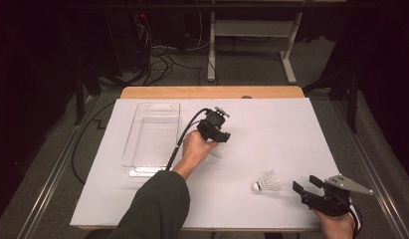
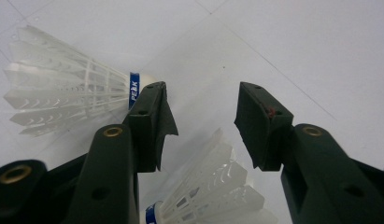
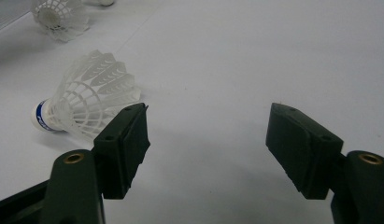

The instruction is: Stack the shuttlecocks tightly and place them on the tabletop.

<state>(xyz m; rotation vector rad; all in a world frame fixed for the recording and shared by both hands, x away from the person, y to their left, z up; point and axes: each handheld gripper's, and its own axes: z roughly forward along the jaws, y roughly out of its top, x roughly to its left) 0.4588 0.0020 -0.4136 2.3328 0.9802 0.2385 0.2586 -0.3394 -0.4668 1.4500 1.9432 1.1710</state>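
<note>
— White plastic shuttlecocks are what the work turns on; where is the nearest one (image 2: 213, 186) seen from the left gripper (image 2: 203, 116)?

— It is seen low between the two black fingers (image 2: 150, 121), skirt fanning up into the gap and blue-banded cork end pointing back toward the hand. The fingers are spread, and nothing is pinched between them.

— And its long axis?

— It is judged to run roughly along the gripper's own line, so the skirt, not the cork, would be met first by a closing grip. A second white shuttlecock with a blue band (image 2: 63, 100) is seen lying on its side beyond the left-hand finger, its axis crosswise.

— Where is all this on the white tabletop (image 1: 271, 129)?

— Near the middle, just right of the clear plastic tray (image 1: 152, 139). The left gripper (image 1: 214, 130) is held over that spot.

— And the right gripper (image 1: 311, 191)?

— It is held at the near right edge, fingers (image 3: 124, 144) spread and empty. A third white shuttlecock (image 1: 267, 183) lies on its side just left of it, cork toward the left, and is judged to belong to that hand's reach.
</note>
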